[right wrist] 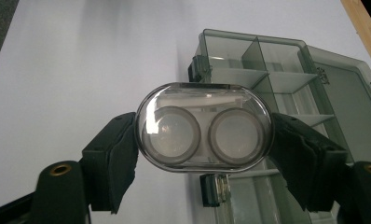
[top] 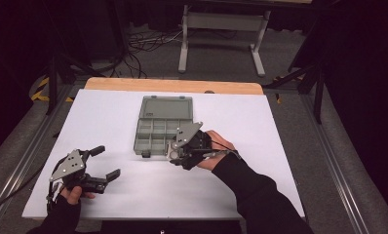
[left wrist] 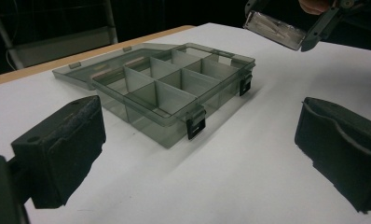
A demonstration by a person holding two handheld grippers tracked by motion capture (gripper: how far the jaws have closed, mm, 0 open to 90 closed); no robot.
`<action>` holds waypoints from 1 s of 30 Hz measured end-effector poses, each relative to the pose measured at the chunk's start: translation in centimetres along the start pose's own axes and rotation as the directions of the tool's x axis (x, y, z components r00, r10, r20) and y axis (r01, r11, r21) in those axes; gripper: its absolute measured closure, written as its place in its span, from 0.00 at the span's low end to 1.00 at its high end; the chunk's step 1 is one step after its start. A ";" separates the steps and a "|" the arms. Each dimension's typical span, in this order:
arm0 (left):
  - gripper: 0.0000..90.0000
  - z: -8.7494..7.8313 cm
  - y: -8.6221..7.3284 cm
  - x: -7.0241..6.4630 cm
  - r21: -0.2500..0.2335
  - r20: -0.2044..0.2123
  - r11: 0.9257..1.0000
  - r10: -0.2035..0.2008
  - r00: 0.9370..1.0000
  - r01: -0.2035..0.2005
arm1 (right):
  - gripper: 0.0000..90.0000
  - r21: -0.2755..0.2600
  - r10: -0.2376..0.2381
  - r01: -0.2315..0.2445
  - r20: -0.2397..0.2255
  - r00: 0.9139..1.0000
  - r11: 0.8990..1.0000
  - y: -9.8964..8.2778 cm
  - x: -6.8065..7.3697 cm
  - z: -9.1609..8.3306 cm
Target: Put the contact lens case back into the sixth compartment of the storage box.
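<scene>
My right gripper (right wrist: 204,154) is clamped on a clear oval case (right wrist: 204,127) with two round wells side by side in it; one black pad presses on each short end, and the case faces the right gripper view flat on. I hold it up just over the near edge of the grey compartment box (right wrist: 277,79), beside one of the box's dark front latches (right wrist: 215,189). In the high view my right hand (top: 216,148) sits at the box's (top: 155,134) near right corner, with the gripper (top: 175,155) pointing left towards it, and the case itself is too small there to make out well, so I think the pale patch at the jaws is it. From the left gripper view the case (left wrist: 274,29) hangs in the air above the white table (left wrist: 249,158), off to the far side of the box (left wrist: 169,91).

The box lies open, its lid (top: 165,106) folded flat away from me onto the table (top: 109,122), and the divided compartments look bare as far as I can see.

My left gripper (top: 106,163) rests near the table's left front, well apart from the box, its jaws spread wide with nothing between them; both pads frame bare white surface in its own view, aimed at the box's latched front
</scene>
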State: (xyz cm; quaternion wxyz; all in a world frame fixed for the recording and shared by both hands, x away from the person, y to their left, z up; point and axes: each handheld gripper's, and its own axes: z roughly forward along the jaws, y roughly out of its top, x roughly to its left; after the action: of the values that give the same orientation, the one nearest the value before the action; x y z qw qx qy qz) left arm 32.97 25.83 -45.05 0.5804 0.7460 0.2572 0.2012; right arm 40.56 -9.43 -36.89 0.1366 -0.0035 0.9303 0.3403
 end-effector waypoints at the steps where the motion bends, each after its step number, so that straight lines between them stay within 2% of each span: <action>1: 0.03 0.0 0.0 0.0 0.000 0.000 1.000 0.000 1.000 0.000 | 0.29 0.002 0.002 -0.002 0.002 1.000 1.000 0.1 -0.1 0.1; 14: 0.03 0.0 0.0 0.0 -0.001 0.002 1.000 0.000 1.000 0.000 | 0.29 0.002 -0.013 0.013 0.012 1.000 1.000 1.5 -1.3 0.9; 30: 0.03 0.0 0.0 0.0 -0.001 0.002 1.000 0.000 1.000 0.000 | 0.29 0.002 -0.009 0.009 0.018 1.000 1.000 2.3 -2.7 2.1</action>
State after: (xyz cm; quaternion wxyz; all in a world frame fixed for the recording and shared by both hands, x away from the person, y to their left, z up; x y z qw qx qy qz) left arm 32.99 25.88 -45.04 0.5811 0.7458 0.2565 0.2008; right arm 43.44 -6.59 -36.31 0.1465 -0.0042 0.9294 0.3386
